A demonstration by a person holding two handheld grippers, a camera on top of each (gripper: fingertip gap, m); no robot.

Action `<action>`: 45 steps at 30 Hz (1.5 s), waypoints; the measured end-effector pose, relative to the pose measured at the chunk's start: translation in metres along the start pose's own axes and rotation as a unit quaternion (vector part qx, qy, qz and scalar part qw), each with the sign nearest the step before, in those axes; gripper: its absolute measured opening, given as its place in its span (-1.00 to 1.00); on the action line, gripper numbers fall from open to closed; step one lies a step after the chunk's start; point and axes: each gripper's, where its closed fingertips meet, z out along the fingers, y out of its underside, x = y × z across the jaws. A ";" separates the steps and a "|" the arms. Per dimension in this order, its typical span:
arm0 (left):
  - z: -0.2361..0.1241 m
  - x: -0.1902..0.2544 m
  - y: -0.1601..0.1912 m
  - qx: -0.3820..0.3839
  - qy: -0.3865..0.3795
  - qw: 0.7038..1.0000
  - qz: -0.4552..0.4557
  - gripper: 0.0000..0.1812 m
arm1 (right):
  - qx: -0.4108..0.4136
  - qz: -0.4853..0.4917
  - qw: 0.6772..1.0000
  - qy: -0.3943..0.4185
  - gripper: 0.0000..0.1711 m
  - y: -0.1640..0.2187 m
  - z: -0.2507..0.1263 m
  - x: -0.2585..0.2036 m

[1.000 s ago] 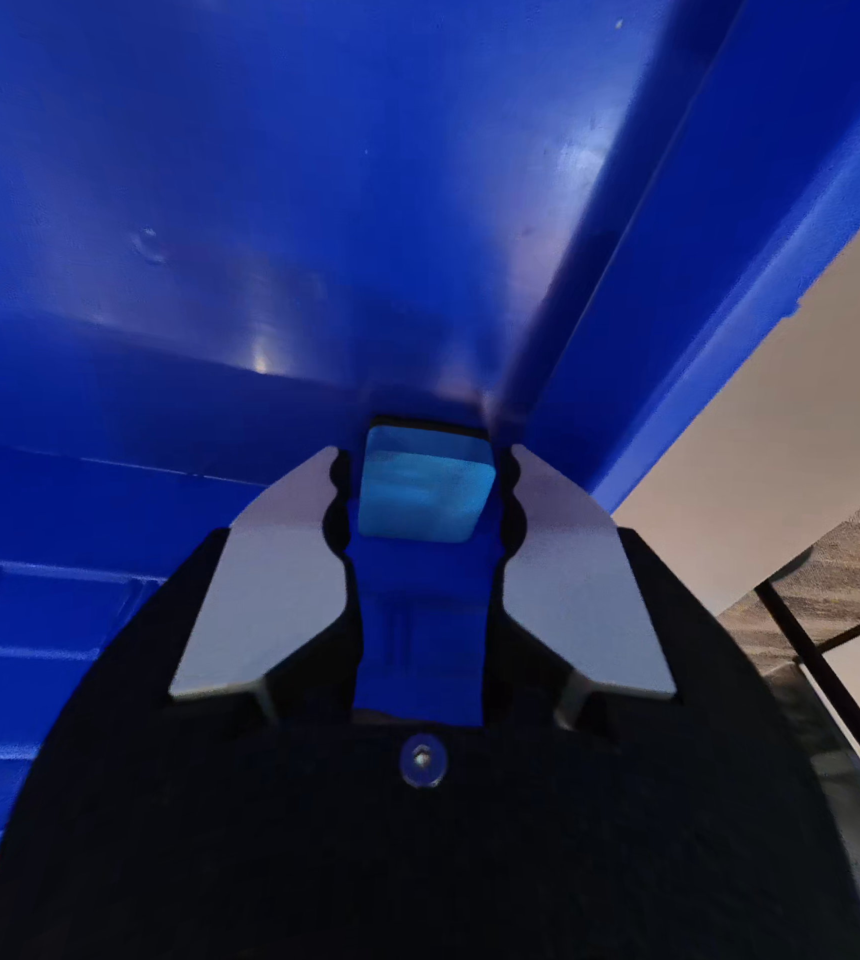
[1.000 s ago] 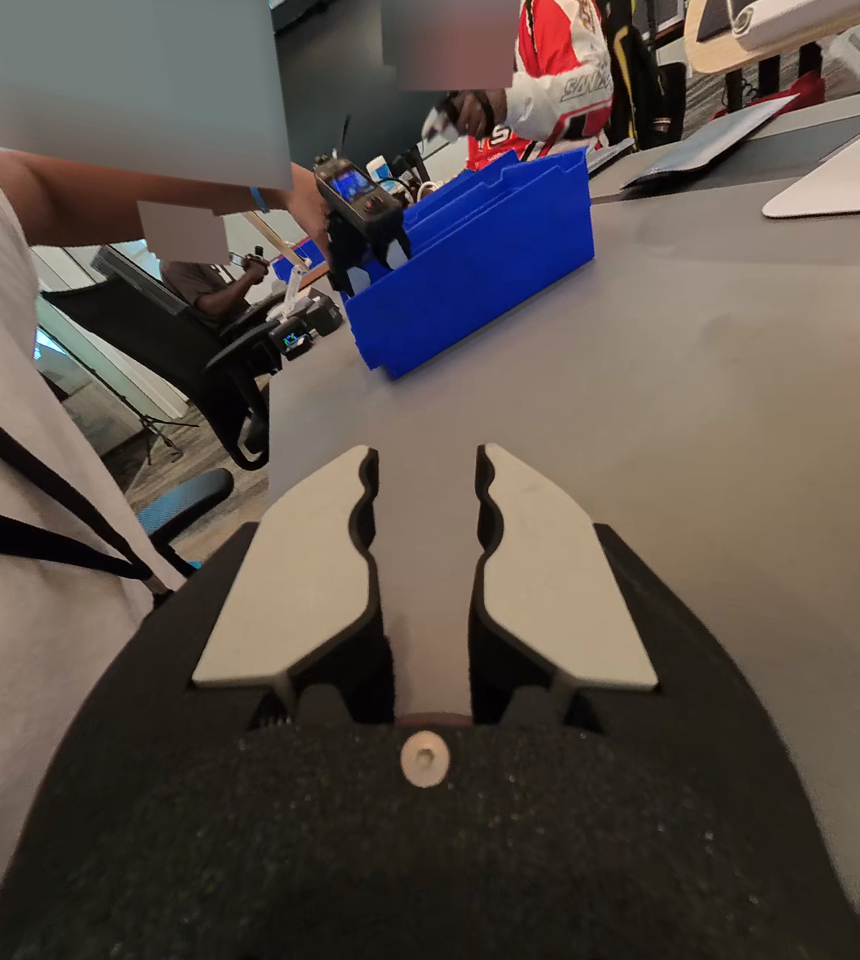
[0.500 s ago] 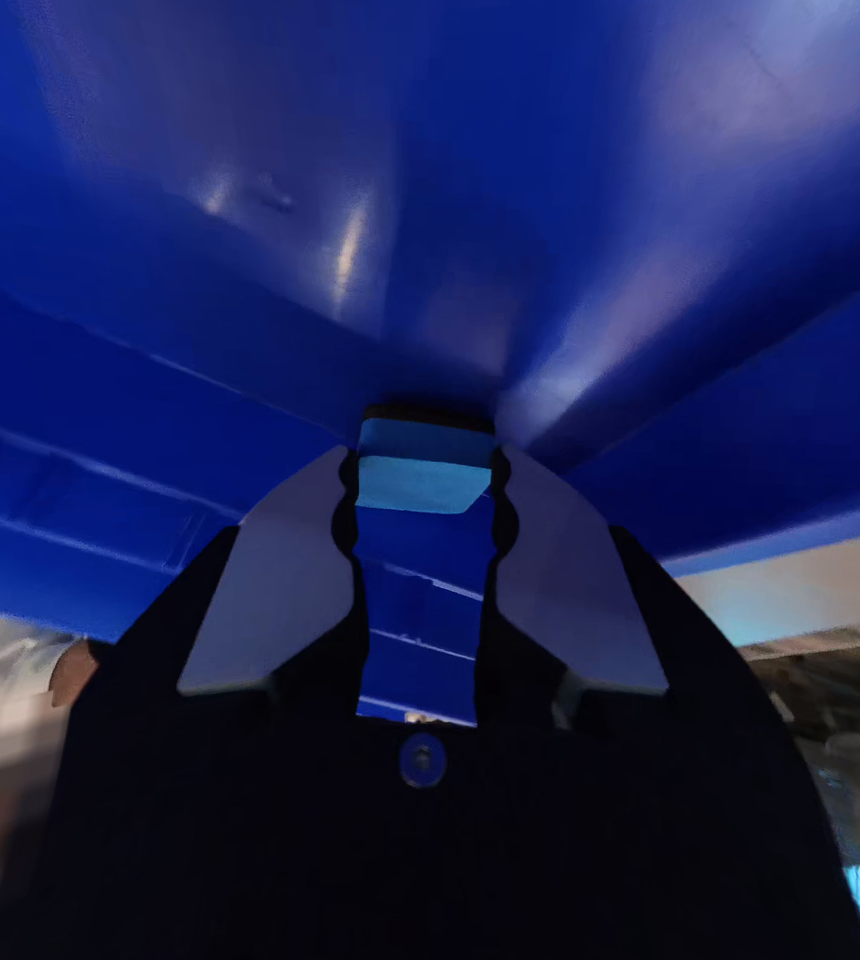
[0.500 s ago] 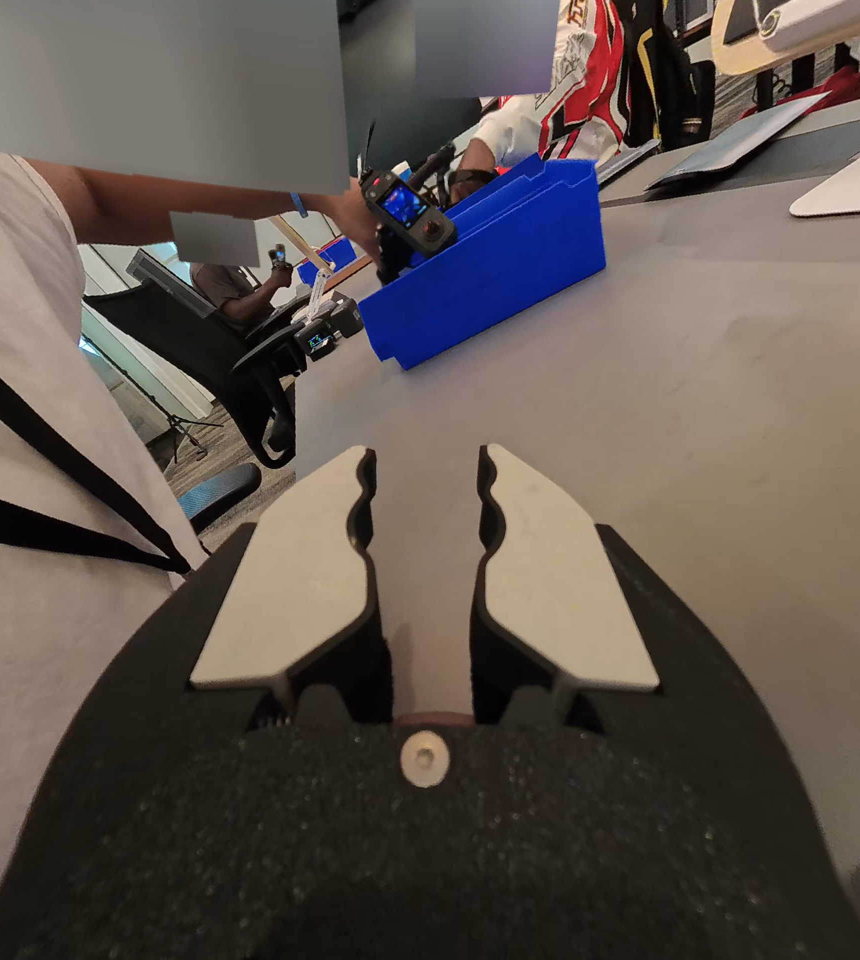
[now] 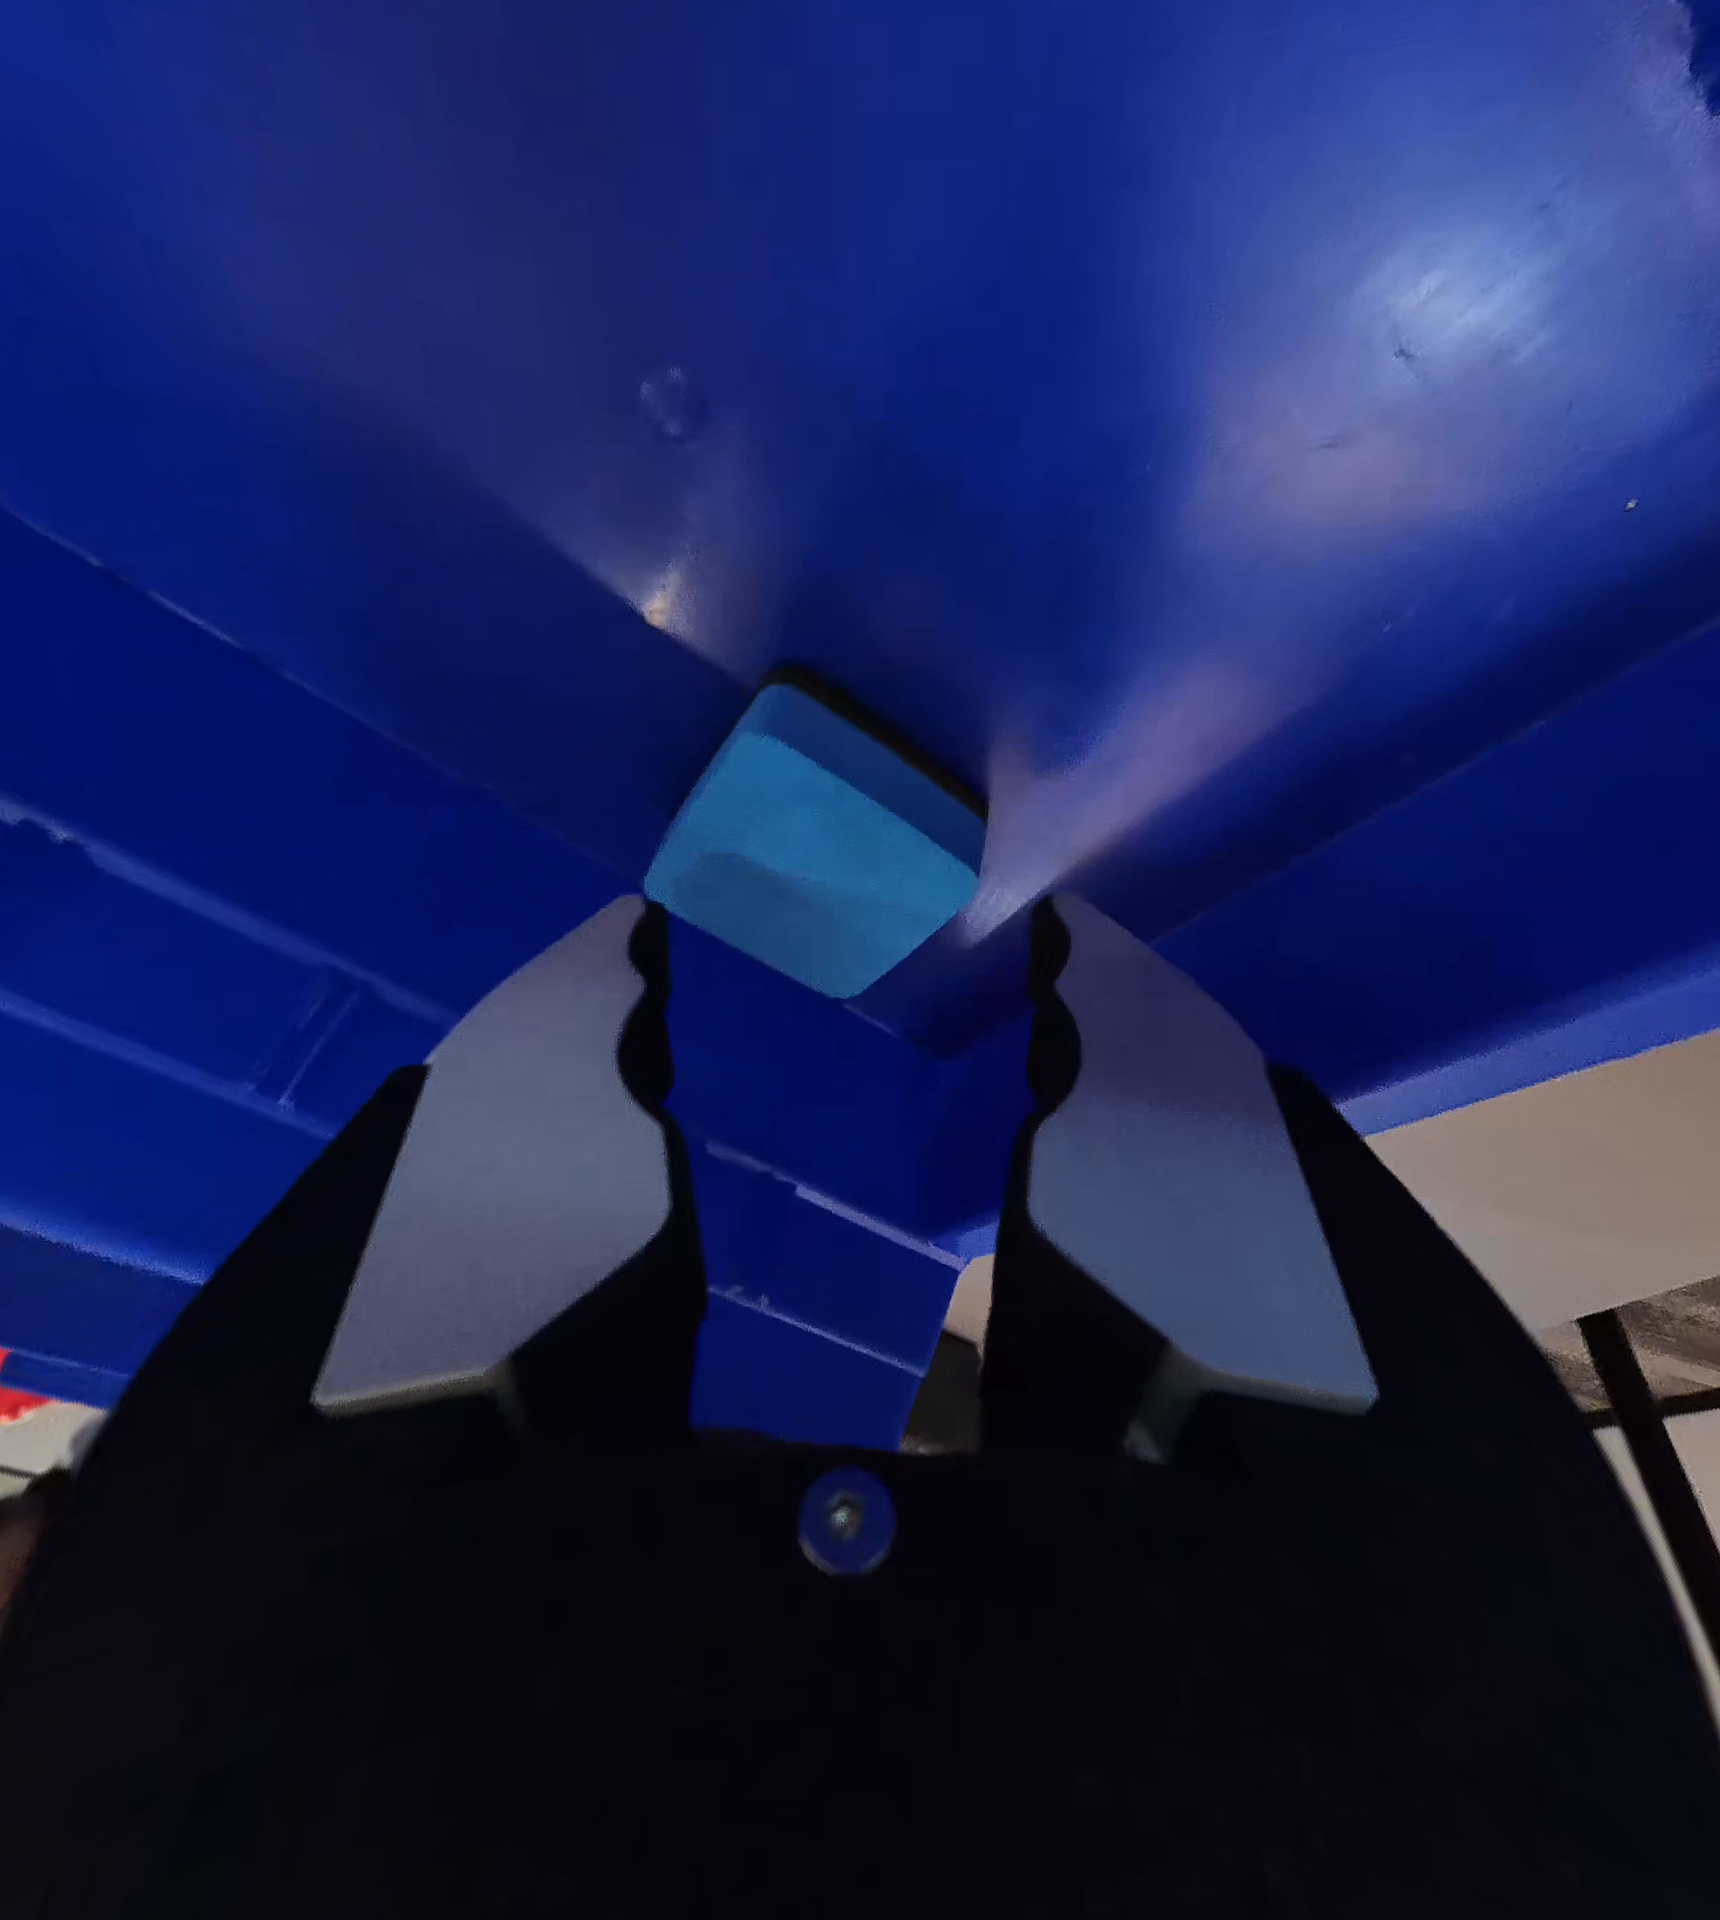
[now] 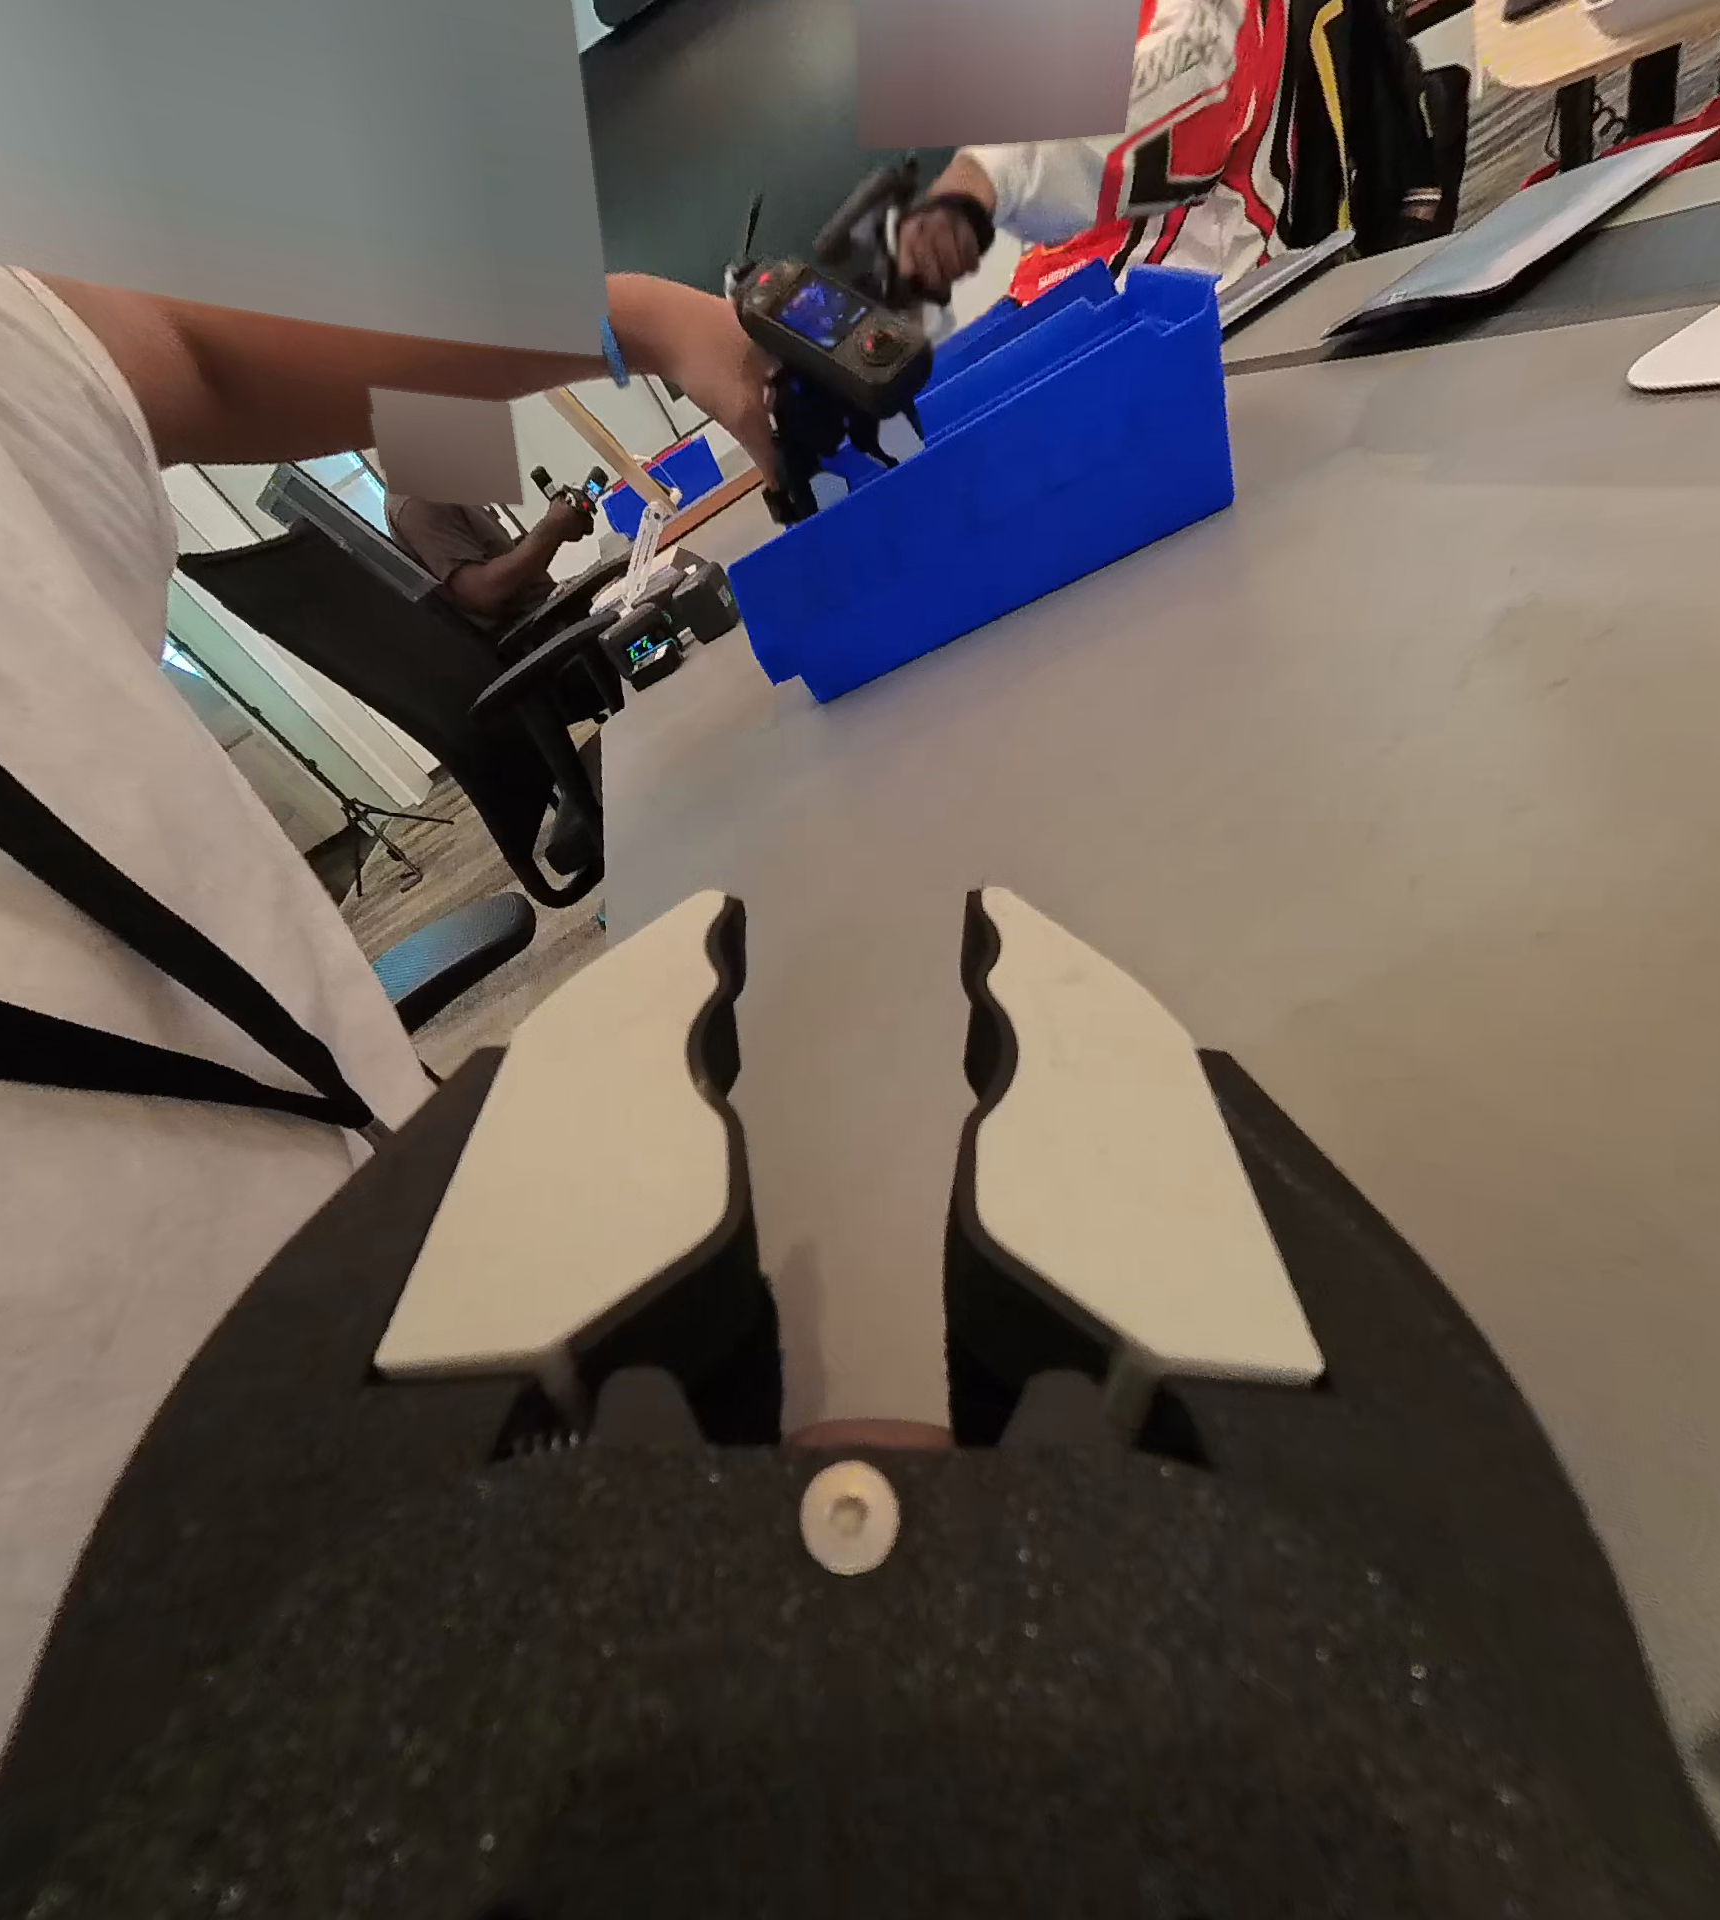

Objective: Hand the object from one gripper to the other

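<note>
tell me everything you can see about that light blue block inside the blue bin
The light blue block is a small, matte, rounded-corner slab, foam-like or rubbery by its look, with a dark layer along its far edge. It lies in a corner of the glossy blue plastic bin, turned diagonally, against the floor and the ribbed wall. The open left gripper sits just short of it; contact is not evident. It does not show in the right wrist view.

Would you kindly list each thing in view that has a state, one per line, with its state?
Left claw: open, inside the bin, fingers apart just short of the block.
Right claw: open, empty, over the bare table.
Block: light blue, lying in a bin corner, not gripped.
Bin: blue, upright on the table, open-topped.
</note>
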 end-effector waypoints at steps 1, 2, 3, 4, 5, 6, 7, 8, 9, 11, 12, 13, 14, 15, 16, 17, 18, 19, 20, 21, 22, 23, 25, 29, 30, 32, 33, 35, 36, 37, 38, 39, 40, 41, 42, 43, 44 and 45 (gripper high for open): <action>0.002 0.002 -0.001 -0.002 0.001 1.000 0.011 -0.20 | -0.002 -0.002 1.000 0.000 -0.53 0.001 0.000 0.000; 0.005 0.002 -0.001 -0.006 -0.004 1.000 0.023 -0.14 | -0.003 -0.003 1.000 0.000 -0.53 0.001 0.001 -0.001; 0.008 -0.001 0.001 -0.014 -0.016 0.999 0.032 -0.13 | -0.005 -0.003 1.000 -0.001 -0.53 0.002 0.001 -0.001; 0.011 -0.002 0.002 -0.023 -0.019 0.999 0.036 -0.13 | -0.007 -0.003 1.000 -0.001 -0.53 0.002 0.001 -0.001; 0.014 -0.002 0.003 -0.028 -0.017 0.999 0.028 -0.12 | -0.007 -0.002 1.000 -0.003 -0.53 0.003 0.002 -0.001; 0.017 -0.002 0.002 -0.028 -0.009 0.999 0.015 -0.09 | -0.008 -0.002 1.000 -0.004 -0.53 0.003 0.002 -0.002; 0.020 -0.001 0.001 -0.023 0.001 1.000 0.002 -0.07 | -0.009 -0.002 1.000 -0.005 -0.53 0.004 0.002 -0.002; 0.023 0.002 0.001 -0.018 0.013 1.000 -0.006 -0.07 | -0.011 -0.002 1.000 -0.006 -0.53 0.004 0.003 -0.003; 0.024 0.005 0.002 -0.017 0.029 0.999 -0.006 -0.13 | -0.014 -0.003 1.000 -0.007 -0.53 0.005 0.003 -0.003; 0.024 0.003 0.004 -0.020 0.028 0.999 -0.009 -0.25 | -0.019 -0.005 1.000 -0.008 -0.53 0.007 0.004 -0.003; 0.024 0.003 0.005 -0.022 0.023 0.999 -0.009 -0.26 | -0.021 -0.005 1.000 -0.008 -0.52 0.008 0.005 -0.003; 0.023 0.002 0.006 -0.025 0.013 1.000 -0.006 -0.26 | -0.021 -0.005 1.000 -0.008 -0.52 0.008 0.005 -0.004; 0.023 0.000 0.007 -0.032 -0.002 0.999 -0.002 -0.27 | -0.021 -0.004 1.000 -0.008 -0.53 0.008 0.006 -0.004; 0.022 -0.001 0.009 -0.039 -0.012 0.999 0.003 -0.27 | -0.022 -0.003 1.000 -0.009 -0.53 0.008 0.006 -0.004; 0.020 0.000 0.009 -0.039 -0.021 0.999 0.007 -0.27 | -0.021 -0.002 1.000 -0.010 -0.53 0.008 0.006 -0.004; 0.018 -0.002 0.008 -0.034 -0.032 0.999 0.004 -0.27 | -0.022 -0.002 1.000 -0.010 -0.53 0.009 0.006 -0.004; 0.015 -0.002 0.008 -0.030 -0.038 0.999 -0.003 -0.27 | -0.023 -0.003 1.000 -0.010 -0.53 0.009 0.007 -0.005; 0.010 -0.002 0.008 -0.025 -0.044 0.999 -0.008 -0.27 | -0.024 -0.005 1.000 -0.009 -0.53 0.010 0.008 -0.005; 0.005 -0.004 0.007 -0.018 -0.056 0.998 -0.011 -0.27 | -0.026 -0.008 1.000 -0.008 -0.53 0.011 0.008 -0.005; -0.001 -0.005 0.006 -0.010 -0.068 0.998 -0.016 -0.28 | -0.027 -0.009 1.000 -0.008 -0.53 0.011 0.010 -0.005; -0.007 -0.007 0.005 -0.003 -0.082 0.996 -0.020 -0.28 | -0.029 -0.010 0.999 -0.010 -0.53 0.012 0.011 -0.006; -0.014 -0.007 0.003 0.006 -0.096 0.995 -0.023 -0.28 | -0.031 -0.011 0.999 -0.013 -0.53 0.013 0.013 -0.008; -0.031 -0.009 0.000 0.019 -0.131 0.991 -0.025 -0.28 | -0.037 -0.016 0.999 -0.018 -0.53 0.016 0.018 -0.011; -0.085 -0.011 -0.021 0.093 -0.214 0.971 -0.048 -0.28 | -0.059 -0.035 0.997 -0.020 -0.54 0.026 0.028 -0.016; -0.101 -0.008 -0.032 0.126 -0.230 0.963 -0.056 -0.28 | -0.064 -0.041 0.997 -0.021 -0.54 0.028 0.031 -0.018; -0.134 0.000 -0.057 0.199 -0.260 0.942 -0.072 -0.28 | -0.077 -0.057 0.995 -0.023 -0.54 0.032 0.038 -0.021; -0.150 0.007 -0.071 0.240 -0.269 0.929 -0.081 -0.28 | -0.080 -0.068 0.994 -0.021 -0.54 0.031 0.042 -0.021; -0.181 0.021 -0.104 0.328 -0.280 0.897 -0.095 -0.28 | -0.077 -0.086 0.993 -0.009 -0.53 0.024 0.051 -0.016; -0.197 0.031 -0.122 0.376 -0.275 0.879 -0.104 -0.28 | -0.072 -0.092 0.993 0.003 -0.50 0.017 0.056 -0.011; -0.211 0.042 -0.142 0.421 -0.267 0.860 -0.108 -0.28 | -0.069 -0.096 0.993 0.018 -0.46 0.007 0.062 -0.005; -0.223 0.052 -0.160 0.458 -0.265 0.841 -0.111 -0.28 | -0.064 -0.099 0.993 0.029 -0.41 -0.006 0.068 -0.001; -0.232 0.062 -0.178 0.489 -0.260 0.825 -0.115 -0.26 | -0.054 -0.104 0.992 0.038 -0.40 -0.023 0.075 0.001; -0.236 0.074 -0.195 0.509 -0.255 0.814 -0.114 -0.28 | -0.042 -0.110 0.992 0.052 -0.38 -0.041 0.081 0.005; -0.237 0.085 -0.212 0.520 -0.257 0.807 -0.112 -0.28 | -0.033 -0.111 0.991 0.064 -0.37 -0.058 0.087 0.009; -0.234 0.095 -0.229 0.521 -0.263 0.805 -0.108 -0.28 | -0.026 -0.106 0.992 0.064 -0.37 -0.072 0.093 0.009; -0.229 0.106 -0.244 0.512 -0.278 0.807 -0.099 -0.28 | -0.022 -0.097 0.993 0.060 -0.37 -0.082 0.100 0.009; -0.223 0.115 -0.257 0.497 -0.299 0.810 -0.087 -0.28 | -0.028 -0.084 0.994 0.059 -0.37 -0.087 0.107 0.010; -0.216 0.123 -0.269 0.473 -0.323 0.817 -0.074 -0.28 | -0.040 -0.068 0.995 0.058 -0.37 -0.086 0.113 0.011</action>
